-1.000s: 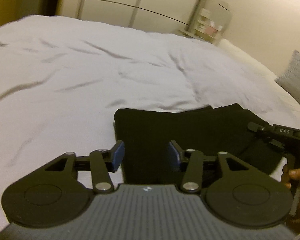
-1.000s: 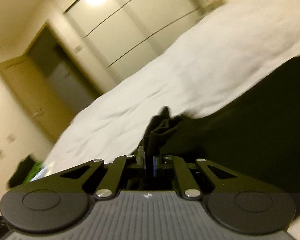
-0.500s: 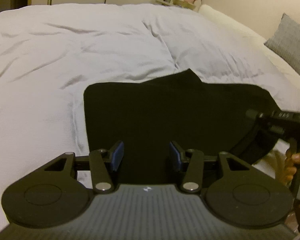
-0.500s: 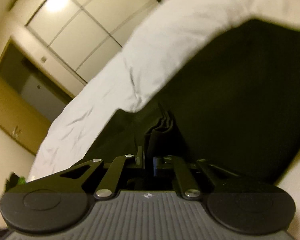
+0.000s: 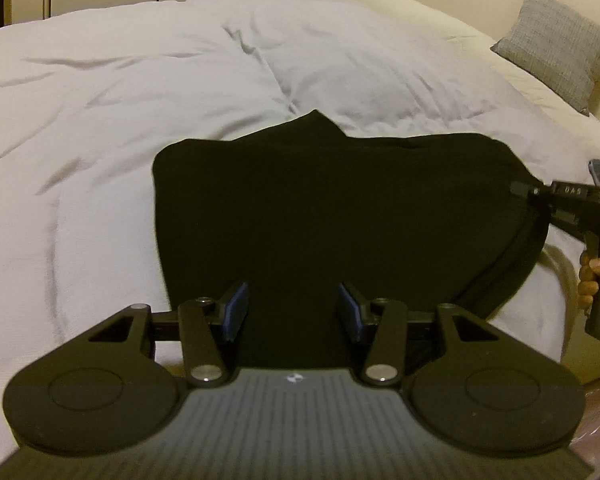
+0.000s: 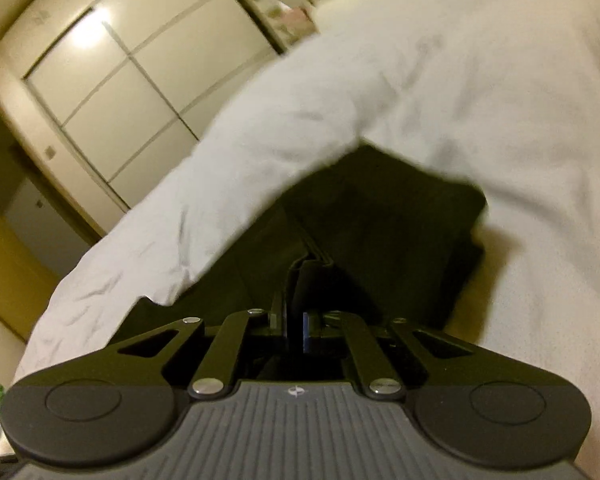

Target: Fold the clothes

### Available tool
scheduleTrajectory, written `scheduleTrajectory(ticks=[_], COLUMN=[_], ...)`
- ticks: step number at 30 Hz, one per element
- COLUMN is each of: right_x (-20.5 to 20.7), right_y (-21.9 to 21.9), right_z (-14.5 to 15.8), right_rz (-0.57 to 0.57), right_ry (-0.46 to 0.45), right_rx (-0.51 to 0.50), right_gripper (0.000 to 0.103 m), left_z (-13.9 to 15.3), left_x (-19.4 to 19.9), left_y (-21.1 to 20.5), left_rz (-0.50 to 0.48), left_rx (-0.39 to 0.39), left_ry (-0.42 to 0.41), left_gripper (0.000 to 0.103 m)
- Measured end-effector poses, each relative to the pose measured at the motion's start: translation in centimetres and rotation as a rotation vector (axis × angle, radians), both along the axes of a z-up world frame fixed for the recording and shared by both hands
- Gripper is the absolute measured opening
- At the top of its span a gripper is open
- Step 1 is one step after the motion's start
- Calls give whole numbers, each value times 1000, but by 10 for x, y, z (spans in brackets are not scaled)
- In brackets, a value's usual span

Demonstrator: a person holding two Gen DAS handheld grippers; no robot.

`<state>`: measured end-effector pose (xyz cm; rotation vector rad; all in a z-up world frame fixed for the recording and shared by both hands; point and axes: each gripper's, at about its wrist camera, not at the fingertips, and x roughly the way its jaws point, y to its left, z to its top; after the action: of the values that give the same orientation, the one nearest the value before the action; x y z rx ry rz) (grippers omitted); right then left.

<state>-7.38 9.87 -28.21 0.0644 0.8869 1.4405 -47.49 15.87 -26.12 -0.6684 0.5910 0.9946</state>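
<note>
Bare bed [image 5: 180, 92] surrounds the garment [image 5: 320, 216]. It lies black and flat. Left gripper [image 5: 292, 312] jaws wide, empty; right gripper [image 6: 296, 320] clamps its edge.

left wrist: near, angled down over black garment [image 5: 332, 216]; right wrist: low, tilted, close; shared: garment, white duvet [image 5: 140, 92]

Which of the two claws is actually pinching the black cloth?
The right claw: its jaws are shut on a bunched edge of the black cloth. The left claw hangs open over it, pinching nothing.

Matt black cloth garment [image 5: 340, 216] on a soft, wrinkled white cotton duvet [image 5: 120, 100]
</note>
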Motion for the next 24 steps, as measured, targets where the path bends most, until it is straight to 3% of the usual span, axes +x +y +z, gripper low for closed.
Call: scheduleTrajectory(ticks=[5, 8, 12, 15, 18, 22, 24], right_x=[16, 38, 43, 35, 42, 53, 56], right_y=[-2, -14, -30, -28, -17, -13, -13], right_z=[24, 13, 12, 28, 23, -1, -3], right_rz=[-23, -93, -106, -72, -95, -147, -170], right_ry=[-99, -70, -73, -153, -185, -121, -102], right_rx=[89, 56, 97, 172, 115, 26, 0], right_gripper=[4, 4, 4, 4, 2, 0, 5], left_z=[-1, -3, -4, -6, -6, -6, -3], left_x=[13, 21, 25, 26, 29, 37, 36], left_y=[3, 2, 3, 4, 4, 3, 1], left_rz=[-18, -29, -36, -32, -39, -43, -37], left_rx=[-6, -5, -2, -6, -3, 3, 11], left_ry=[-6, 3, 15, 12, -10, 25, 46], left_gripper=[44, 44, 44, 44, 44, 44, 44])
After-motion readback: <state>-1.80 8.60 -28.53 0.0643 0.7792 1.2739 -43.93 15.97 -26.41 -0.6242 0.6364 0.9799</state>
